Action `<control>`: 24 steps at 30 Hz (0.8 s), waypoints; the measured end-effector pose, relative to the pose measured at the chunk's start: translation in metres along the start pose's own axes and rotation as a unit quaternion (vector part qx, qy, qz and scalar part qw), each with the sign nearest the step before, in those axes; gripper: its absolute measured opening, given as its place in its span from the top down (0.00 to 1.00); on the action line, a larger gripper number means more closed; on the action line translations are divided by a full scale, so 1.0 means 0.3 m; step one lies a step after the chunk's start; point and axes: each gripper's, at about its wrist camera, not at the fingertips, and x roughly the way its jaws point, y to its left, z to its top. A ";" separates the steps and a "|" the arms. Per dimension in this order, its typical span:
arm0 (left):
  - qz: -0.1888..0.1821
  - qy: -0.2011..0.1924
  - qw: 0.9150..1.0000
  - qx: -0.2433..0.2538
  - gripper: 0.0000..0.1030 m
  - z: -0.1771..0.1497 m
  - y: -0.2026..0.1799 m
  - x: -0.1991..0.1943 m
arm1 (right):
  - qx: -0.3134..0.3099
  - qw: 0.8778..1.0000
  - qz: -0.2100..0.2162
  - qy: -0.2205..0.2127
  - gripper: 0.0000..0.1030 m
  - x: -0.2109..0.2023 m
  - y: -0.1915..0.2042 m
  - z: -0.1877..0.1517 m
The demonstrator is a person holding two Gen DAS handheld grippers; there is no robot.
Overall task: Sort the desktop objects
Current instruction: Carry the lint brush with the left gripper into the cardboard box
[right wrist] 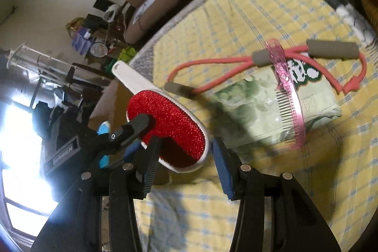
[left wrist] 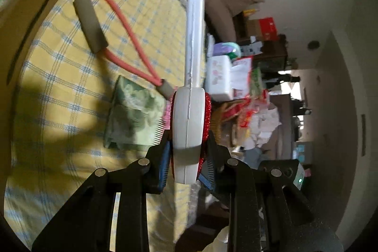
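Lint brush sat clamped edge-on in my left gripper, handle pointing away; right gripper gaped empty just beside its red pad.

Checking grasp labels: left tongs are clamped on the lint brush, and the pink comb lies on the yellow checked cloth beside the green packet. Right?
One thing is off. The left tongs are clamped on the lint brush, but the pink comb lies on top of the green packet, not on the yellow checked cloth beside it. The right wrist view shows this.
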 end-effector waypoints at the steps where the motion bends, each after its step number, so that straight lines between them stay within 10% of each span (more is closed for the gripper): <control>1: -0.004 -0.001 1.000 0.005 0.76 -0.003 -0.016 -0.023 | -0.004 1.000 0.000 -0.003 0.54 -0.016 0.020 -0.004; 12: -0.036 -0.043 0.998 0.004 0.76 -0.003 -0.025 -0.368 | -0.059 0.998 0.005 -0.005 0.54 -0.022 0.324 -0.061; 24: -0.015 -0.113 0.993 -0.042 0.75 0.081 0.282 -0.787 | -0.109 0.991 0.033 0.064 0.54 0.369 0.667 -0.178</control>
